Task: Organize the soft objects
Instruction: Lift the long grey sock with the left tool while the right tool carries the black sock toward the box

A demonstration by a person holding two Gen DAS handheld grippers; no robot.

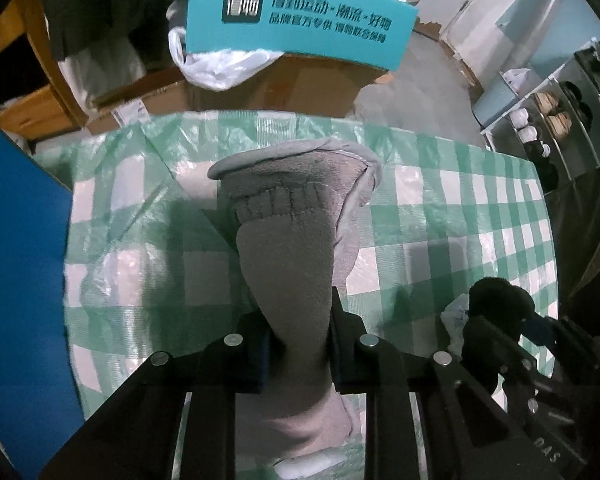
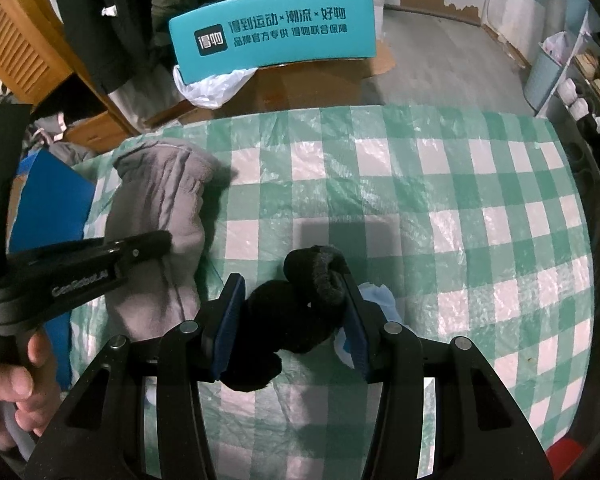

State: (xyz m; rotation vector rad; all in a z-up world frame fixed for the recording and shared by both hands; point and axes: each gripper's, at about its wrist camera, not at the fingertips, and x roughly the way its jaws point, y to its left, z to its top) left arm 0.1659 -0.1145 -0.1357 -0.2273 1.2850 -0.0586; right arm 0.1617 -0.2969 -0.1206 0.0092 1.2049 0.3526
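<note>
A grey fleece mitten (image 1: 296, 216) lies on the green-and-white checked cloth (image 1: 460, 216). My left gripper (image 1: 298, 344) is shut on the mitten's cuff end. The mitten also shows at the left in the right wrist view (image 2: 160, 216), with the left gripper (image 2: 100, 260) on it. My right gripper (image 2: 292, 316) holds a black knit glove (image 2: 300, 312) between its fingers, just above the cloth. That glove and the right gripper show at the lower right in the left wrist view (image 1: 496, 304). A pale blue soft item (image 2: 380, 300) lies under the right finger.
A teal box (image 2: 276, 28) with printed lettering stands on cardboard beyond the table's far edge, with a white plastic bag (image 2: 212, 88) below it. A blue board (image 1: 20, 264) lies at the table's left edge. A shoe rack (image 2: 584, 92) stands at the far right.
</note>
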